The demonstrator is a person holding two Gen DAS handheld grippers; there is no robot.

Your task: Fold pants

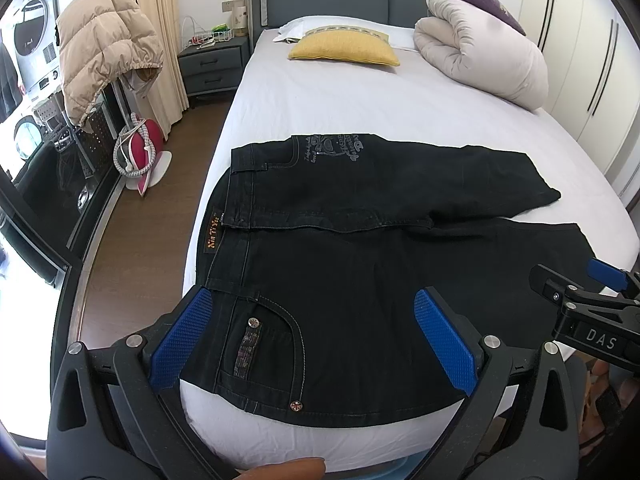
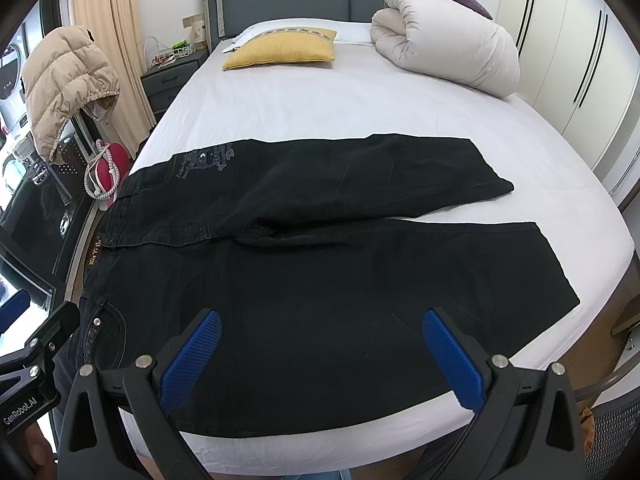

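Hovering low over the near edge of the bed (image 1: pixel 360 92), the left claw (image 1: pixel 320 336) is held above the waistband and pocket of the black denim pants (image 1: pixel 360 272), the right claw (image 2: pixel 320 356) above the nearer leg. The pants are spread flat on the white sheet. Both sets of blue ridged pads are parted wide, gripping nothing.

White letters "DAS" stand on the black body of the right gripper (image 1: pixel 592 308); "GenRobot.AI" runs along the left gripper (image 2: pixel 28 376). An orange waistband patch (image 1: pixel 211 236) on the black pants (image 1: pixel 360 280) carries lettering resembling "Xin Yi Ya"; the grey print (image 1: pixel 334 146) is illegible.
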